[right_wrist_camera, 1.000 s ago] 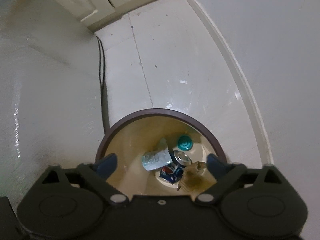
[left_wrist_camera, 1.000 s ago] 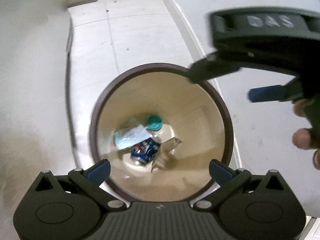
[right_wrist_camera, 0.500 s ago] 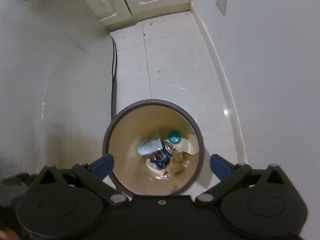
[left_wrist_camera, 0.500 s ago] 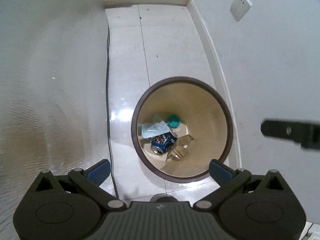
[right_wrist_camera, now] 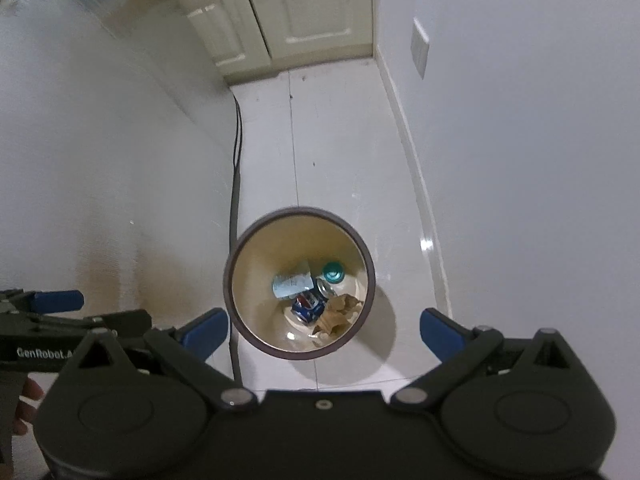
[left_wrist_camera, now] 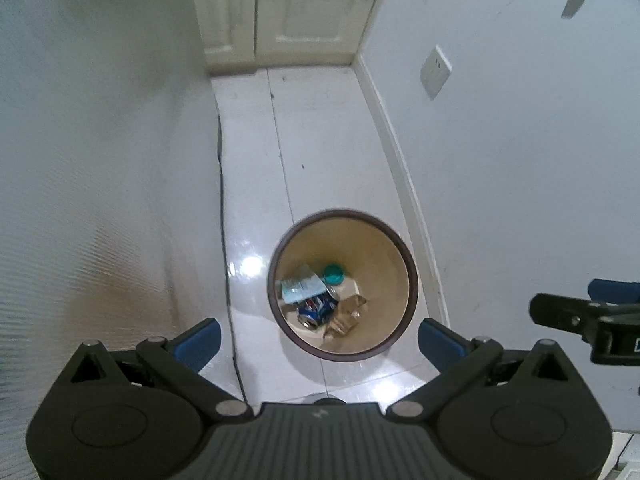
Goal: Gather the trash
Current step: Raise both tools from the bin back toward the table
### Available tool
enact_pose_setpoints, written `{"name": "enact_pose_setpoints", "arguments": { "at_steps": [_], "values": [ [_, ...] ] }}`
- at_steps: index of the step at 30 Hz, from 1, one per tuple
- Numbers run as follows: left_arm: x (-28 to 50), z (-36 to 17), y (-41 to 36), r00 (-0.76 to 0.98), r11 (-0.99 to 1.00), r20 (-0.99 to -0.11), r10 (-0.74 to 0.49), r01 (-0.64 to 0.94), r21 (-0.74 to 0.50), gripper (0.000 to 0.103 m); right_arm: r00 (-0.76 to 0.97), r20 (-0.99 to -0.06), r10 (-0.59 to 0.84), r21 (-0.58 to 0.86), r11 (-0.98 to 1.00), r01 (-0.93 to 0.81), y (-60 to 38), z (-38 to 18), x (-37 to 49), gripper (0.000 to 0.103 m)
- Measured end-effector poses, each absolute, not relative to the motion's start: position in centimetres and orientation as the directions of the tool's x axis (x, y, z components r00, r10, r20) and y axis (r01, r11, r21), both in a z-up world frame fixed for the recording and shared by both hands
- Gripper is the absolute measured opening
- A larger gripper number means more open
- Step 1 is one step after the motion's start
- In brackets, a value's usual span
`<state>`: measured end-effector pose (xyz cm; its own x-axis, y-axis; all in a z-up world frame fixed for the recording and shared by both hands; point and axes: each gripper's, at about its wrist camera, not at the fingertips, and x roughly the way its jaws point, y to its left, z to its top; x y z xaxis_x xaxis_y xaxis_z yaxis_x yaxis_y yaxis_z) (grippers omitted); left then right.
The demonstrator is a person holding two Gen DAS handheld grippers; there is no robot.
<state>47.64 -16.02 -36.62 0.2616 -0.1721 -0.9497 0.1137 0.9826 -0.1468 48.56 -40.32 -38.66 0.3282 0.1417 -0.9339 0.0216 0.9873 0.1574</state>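
We were in a home, in a narrow passage that looked like the end of a kitchen or hallway. Glossy white floor tiles (left_wrist_camera: 320, 152) ran between two plain white walls, with a skirting board (left_wrist_camera: 400, 168) along the right one. Cream panelled cabinet doors (right_wrist_camera: 304, 12) closed off the far end. A wall switch plate (left_wrist_camera: 435, 72) sat on the right wall, a dark cable (right_wrist_camera: 237, 168) trailed down the left edge, and a round bin (left_wrist_camera: 412, 284) held household trash.

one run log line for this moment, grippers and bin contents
left gripper: open, empty | right gripper: open, empty | bin: upright on floor, holds blue can, teal lid, crumpled brown paper
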Motion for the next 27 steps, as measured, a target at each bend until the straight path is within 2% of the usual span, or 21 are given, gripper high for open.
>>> {"name": "enact_pose_setpoints", "arguments": {
  "at_steps": [7,11,27],
  "values": [
    [46.0,-30.2,-14.4,0.322,0.981,-0.930,-0.175,0.136,-0.138,0.103,0.384,-0.917,0.111,0.121,0.993,0.002,-40.4,-32.7,46.4,0.103],
    [44.8,-26.2,-13.4,0.373,0.977,-0.904,-0.210,0.125,-0.175,0.103,0.414,-0.904,0.102,0.113,0.994,0.003,-40.2,-29.7,45.0,0.103],
    [38.8,-12.4,-7.9,0.612,0.959,-0.738,-0.283,0.179,-0.219,0.103,0.593,-0.800,0.088,0.093,0.995,-0.022,-35.1,-16.0,39.1,0.103]
  ]
}}
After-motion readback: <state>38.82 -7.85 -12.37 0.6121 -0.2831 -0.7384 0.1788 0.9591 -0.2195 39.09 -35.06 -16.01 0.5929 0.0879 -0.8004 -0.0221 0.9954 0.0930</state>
